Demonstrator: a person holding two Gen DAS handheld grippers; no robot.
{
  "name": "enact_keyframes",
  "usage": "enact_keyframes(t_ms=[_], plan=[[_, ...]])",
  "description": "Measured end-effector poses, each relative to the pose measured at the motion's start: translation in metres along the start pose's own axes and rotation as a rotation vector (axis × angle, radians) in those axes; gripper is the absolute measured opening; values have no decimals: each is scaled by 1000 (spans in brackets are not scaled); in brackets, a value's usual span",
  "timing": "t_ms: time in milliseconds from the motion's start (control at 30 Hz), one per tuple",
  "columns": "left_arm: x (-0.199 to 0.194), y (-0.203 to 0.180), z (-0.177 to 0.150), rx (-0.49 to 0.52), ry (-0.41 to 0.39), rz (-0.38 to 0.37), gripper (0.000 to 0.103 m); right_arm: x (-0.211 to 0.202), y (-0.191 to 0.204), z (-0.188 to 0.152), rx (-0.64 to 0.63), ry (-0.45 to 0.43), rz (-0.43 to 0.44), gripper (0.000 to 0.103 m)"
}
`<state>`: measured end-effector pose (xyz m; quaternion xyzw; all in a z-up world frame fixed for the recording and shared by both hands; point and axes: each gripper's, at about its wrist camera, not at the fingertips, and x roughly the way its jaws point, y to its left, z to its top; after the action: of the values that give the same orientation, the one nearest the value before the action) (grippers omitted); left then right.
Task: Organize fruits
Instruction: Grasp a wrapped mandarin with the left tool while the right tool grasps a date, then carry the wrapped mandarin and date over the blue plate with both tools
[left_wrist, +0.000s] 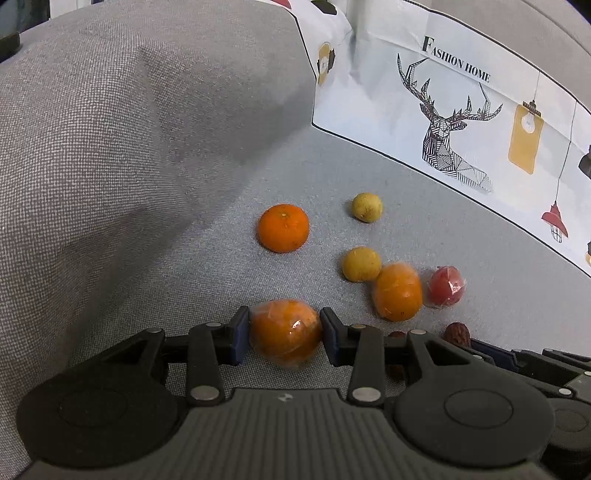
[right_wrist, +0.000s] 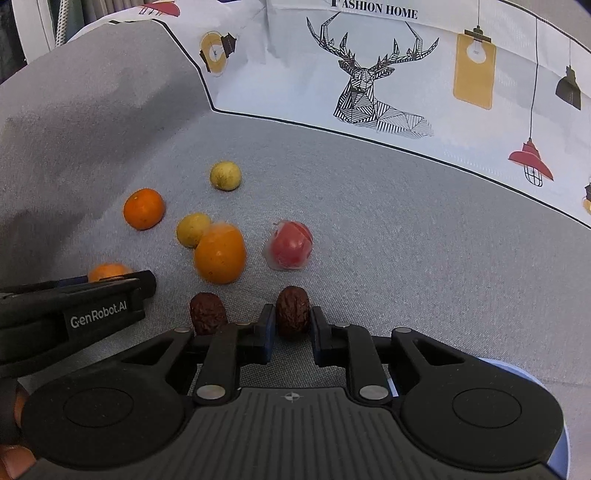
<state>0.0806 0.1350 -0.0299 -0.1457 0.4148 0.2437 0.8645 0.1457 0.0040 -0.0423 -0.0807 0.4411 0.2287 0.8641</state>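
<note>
My left gripper (left_wrist: 284, 322) is shut on an orange in clear wrap (left_wrist: 284, 334), low on the grey cushion. My right gripper (right_wrist: 293, 317) is shut on a dark wrinkled date (right_wrist: 293, 310). A second date (right_wrist: 207, 314) lies just left of it. Ahead lie a bare orange (left_wrist: 283, 228), two small yellow fruits (left_wrist: 366, 207) (left_wrist: 361, 264), another wrapped orange (left_wrist: 399, 291) and a wrapped red fruit (left_wrist: 445, 286). In the right wrist view the left gripper's black body (right_wrist: 99, 314) comes in from the left, with its orange (right_wrist: 107, 272) peeking above it.
A white printed cloth with a deer and lamps (right_wrist: 369, 81) runs along the back. A grey cushion (left_wrist: 129, 129) rises on the left. A blue rim (right_wrist: 517, 373) shows at the lower right, and a hand (right_wrist: 14, 461) at the lower left.
</note>
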Motion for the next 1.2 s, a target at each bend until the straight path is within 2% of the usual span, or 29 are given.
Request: enact_keyframes(t_ms=[200,300,467,633,767,833,967,1200], plan=[[-6,-3,-1,15,-22,-21,43,-16,3,1,17,-72,31,20],[-15,-4,-1,17,-56,-45,43,-37,-2,5,13,-121,1,20],[-35,-9,-4,48,-107,-96,43,-95,-25,4,79,-204,-23,20],[-55,-16,-10,101,-141,-173,43,-154,-45,-21,94,-260,-47,20],[-69,-21,-19,137,-155,-234,43,-161,-58,-51,139,-258,-50,20],[-76,-24,-24,160,-159,-258,43,-154,-60,-65,141,-229,-64,20],[-82,-38,-27,219,-159,-302,43,-150,-68,-69,126,-220,-90,20],[-79,-55,-23,248,-110,-295,43,-154,-81,-75,126,-233,-109,20]])
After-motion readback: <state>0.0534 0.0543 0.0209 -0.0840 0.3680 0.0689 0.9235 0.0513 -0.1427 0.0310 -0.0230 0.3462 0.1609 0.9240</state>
